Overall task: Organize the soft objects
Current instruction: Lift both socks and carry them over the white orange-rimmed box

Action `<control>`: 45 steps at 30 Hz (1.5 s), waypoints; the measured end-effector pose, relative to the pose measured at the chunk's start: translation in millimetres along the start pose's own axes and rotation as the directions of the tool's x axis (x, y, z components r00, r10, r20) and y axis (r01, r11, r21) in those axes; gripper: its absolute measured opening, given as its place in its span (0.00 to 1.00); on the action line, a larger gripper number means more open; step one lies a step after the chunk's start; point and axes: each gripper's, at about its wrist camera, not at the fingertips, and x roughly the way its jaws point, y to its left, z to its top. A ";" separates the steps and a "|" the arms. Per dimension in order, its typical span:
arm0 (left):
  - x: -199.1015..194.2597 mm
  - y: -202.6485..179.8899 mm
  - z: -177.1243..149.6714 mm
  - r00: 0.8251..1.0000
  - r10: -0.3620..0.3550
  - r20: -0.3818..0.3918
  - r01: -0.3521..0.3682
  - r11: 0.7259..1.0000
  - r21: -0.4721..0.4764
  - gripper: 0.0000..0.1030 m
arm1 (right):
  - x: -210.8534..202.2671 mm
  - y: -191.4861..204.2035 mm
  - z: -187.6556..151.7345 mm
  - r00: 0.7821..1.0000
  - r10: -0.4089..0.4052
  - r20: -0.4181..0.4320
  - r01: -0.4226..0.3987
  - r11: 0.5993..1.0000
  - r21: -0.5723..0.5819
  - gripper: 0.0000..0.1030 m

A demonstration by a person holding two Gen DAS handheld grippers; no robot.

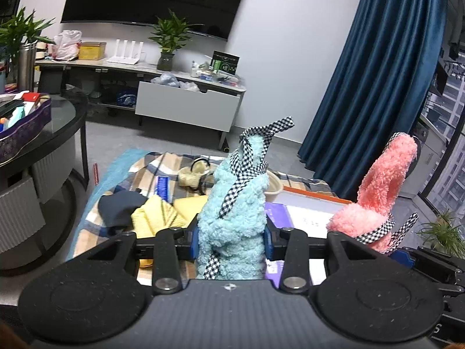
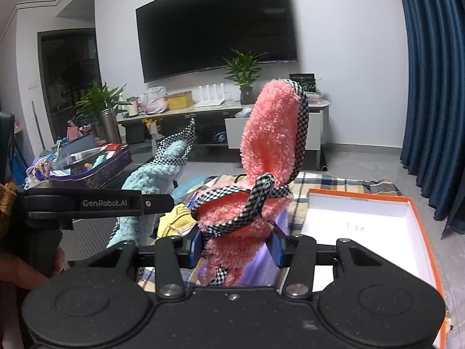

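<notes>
My left gripper (image 1: pixel 231 245) is shut on a fluffy light-blue piece with checked black-and-white trim (image 1: pixel 235 203), held upright above the blanket. The blue piece (image 2: pixel 151 174) also shows at the left of the right wrist view. My right gripper (image 2: pixel 237 247) is shut on a matching fluffy pink piece with checked trim (image 2: pixel 267 151), also raised; the pink piece (image 1: pixel 383 186) stands to the right in the left wrist view. Below lie yellow cloth (image 1: pixel 157 218), a dark blue cloth (image 1: pixel 119 206) and cream earmuffs (image 1: pixel 193 174) on a plaid blanket (image 1: pixel 151 168).
An orange-rimmed white box (image 2: pixel 363 226) sits on the blanket at right, with a purple item (image 1: pixel 276 215) beside it. A dark round glass table (image 1: pixel 66 116) carrying a purple tin stands left. A TV cabinet (image 1: pixel 186 107) lines the far wall; blue curtains (image 1: pixel 377 87) hang right.
</notes>
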 end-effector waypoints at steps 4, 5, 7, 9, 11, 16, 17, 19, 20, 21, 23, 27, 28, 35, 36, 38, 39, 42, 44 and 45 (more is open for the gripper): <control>2.5 -8.1 -0.7 1.000 -0.015 -0.002 0.015 1.000 0.010 0.39 | -3.9 -8.8 1.3 1.000 -0.020 0.002 0.020 1.000 0.008 0.54; 3.1 -10.9 -0.8 1.000 -0.021 -0.002 0.021 1.000 0.013 0.39 | -4.2 -10.3 1.7 1.000 -0.024 0.001 0.024 1.000 0.011 0.54; 4.4 -15.3 -1.5 1.000 -0.028 -0.004 0.028 0.999 0.020 0.39 | -5.5 -13.7 1.8 0.999 -0.033 0.003 0.033 0.999 0.015 0.54; 5.8 -19.7 -2.1 0.999 -0.035 -0.006 0.036 0.999 0.026 0.39 | -7.1 -17.2 1.4 0.999 -0.043 0.005 0.043 0.999 0.019 0.54; 7.6 -24.5 -2.4 0.999 -0.040 -0.007 0.041 0.999 0.034 0.39 | -7.7 -19.5 1.4 0.999 -0.052 0.005 0.052 0.998 0.023 0.54; 12.0 -32.3 -4.9 0.998 -0.052 -0.018 0.053 0.997 0.051 0.39 | -12.4 -28.3 0.1 0.997 -0.080 0.007 0.080 0.996 0.032 0.54; 12.9 -35.1 -5.3 0.998 -0.054 -0.020 0.055 0.997 0.054 0.39 | -13.5 -30.2 -0.1 0.996 -0.086 0.008 0.086 0.996 0.034 0.54; 14.7 -39.5 -5.7 0.998 -0.060 -0.022 0.061 0.996 0.060 0.39 | -15.5 -35.3 -0.5 0.995 -0.100 0.008 0.099 0.994 0.040 0.54; 15.9 -41.3 -5.2 0.998 -0.062 -0.024 0.064 0.996 0.064 0.39 | -16.2 -37.6 -0.8 0.994 -0.106 0.008 0.105 0.994 0.042 0.54; 16.9 -43.6 -5.6 0.997 -0.066 -0.026 0.068 0.995 0.067 0.39 | -17.0 -40.0 -1.0 0.994 -0.114 0.008 0.113 0.993 0.044 0.54; 19.6 -47.6 -5.8 0.997 -0.073 -0.030 0.075 0.995 0.073 0.39 | -18.4 -45.0 -1.4 0.991 -0.135 0.005 0.135 0.990 0.047 0.54; 24.4 -57.4 -8.3 0.996 -0.082 -0.038 0.085 0.992 0.089 0.39 | -20.3 -55.8 -3.1 0.986 -0.169 -0.002 0.169 0.984 0.056 0.54; 25.7 -59.1 -8.8 0.996 -0.083 -0.040 0.087 0.992 0.092 0.39 | -20.8 -58.8 -3.9 0.984 -0.175 -0.004 0.175 0.983 0.059 0.54; 35.1 -72.2 -12.8 0.992 -0.106 -0.063 0.112 0.987 0.115 0.39 | -22.6 -78.0 -9.2 0.975 -0.223 -0.024 0.224 0.972 0.070 0.54; 36.6 -74.7 -13.4 0.992 -0.107 -0.065 0.114 0.986 0.119 0.39 | -22.5 -80.8 -10.0 0.973 -0.230 -0.028 0.232 0.970 0.071 0.54; 39.5 -79.5 -14.4 0.991 -0.113 -0.071 0.121 0.985 0.127 0.39 | -21.2 -83.5 -10.9 0.969 -0.243 -0.035 0.245 0.966 0.077 0.54; 41.0 -81.5 -14.8 0.991 -0.116 -0.074 0.125 0.984 0.130 0.39 | -21.0 -85.8 -11.7 0.968 -0.247 -0.037 0.249 0.965 0.079 0.54; 45.0 -85.9 -16.3 0.989 -0.121 -0.081 0.132 0.982 0.138 0.39 | -20.2 -91.1 -13.4 0.966 -0.255 -0.043 0.258 0.962 0.083 0.54; 47.7 -89.3 -17.6 0.989 -0.124 -0.086 0.135 0.981 0.143 0.39 | -17.0 -92.7 -12.6 0.964 -0.260 -0.048 0.264 0.961 0.085 0.54; 49.2 -90.2 -18.0 0.988 -0.125 -0.090 0.137 0.980 0.145 0.39 | -16.1 -91.8 -12.8 0.963 -0.263 -0.051 0.267 0.960 0.086 0.54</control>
